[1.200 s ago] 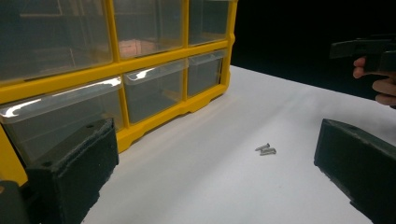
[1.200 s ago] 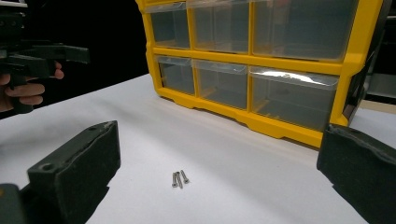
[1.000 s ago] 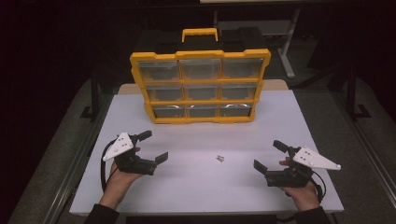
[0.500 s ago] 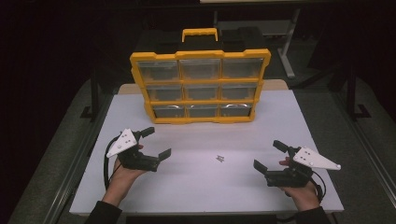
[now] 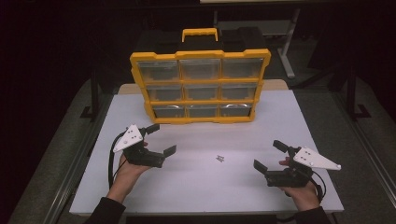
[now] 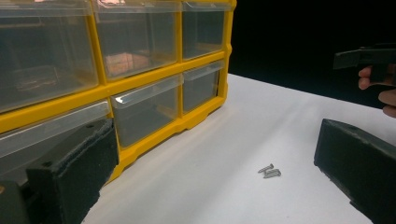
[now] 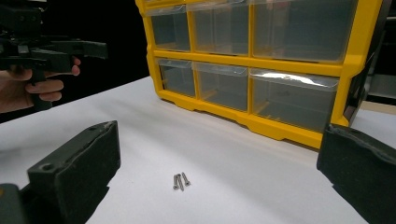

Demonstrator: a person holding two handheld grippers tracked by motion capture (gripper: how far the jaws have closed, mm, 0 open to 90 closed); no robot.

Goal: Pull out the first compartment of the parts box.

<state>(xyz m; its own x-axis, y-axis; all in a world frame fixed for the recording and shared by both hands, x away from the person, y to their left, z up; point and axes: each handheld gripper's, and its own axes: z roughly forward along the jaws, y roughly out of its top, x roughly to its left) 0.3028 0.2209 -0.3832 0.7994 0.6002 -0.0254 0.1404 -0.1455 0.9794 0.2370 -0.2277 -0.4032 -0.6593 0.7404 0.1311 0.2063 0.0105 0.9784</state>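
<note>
A yellow organizer cabinet (image 5: 201, 86) with several clear drawers stands upright at the back of the white table (image 5: 289, 121). A few small screws (image 5: 220, 158) lie together on the table in front of it. My left gripper (image 5: 162, 138) hovers open to the left of the screws, close to the cabinet's lower left corner. My right gripper (image 5: 268, 155) is open to the right of the screws. In the left gripper view the open jaws frame the screws (image 6: 269, 171) and the cabinet (image 6: 140, 109). The right gripper view shows the screws (image 7: 180, 181) between its open jaws, with the cabinet (image 7: 261, 64) behind.
A black case (image 5: 243, 39) sits behind the cabinet. Another table's metal legs (image 5: 285, 51) stand at the back right. Dark floor surrounds the table on both sides. The table's front edge (image 5: 201, 212) lies just before the person's wrists.
My left gripper has moved a little forward and to the right, toward the cabinet. The right gripper and the screws have stayed put.
</note>
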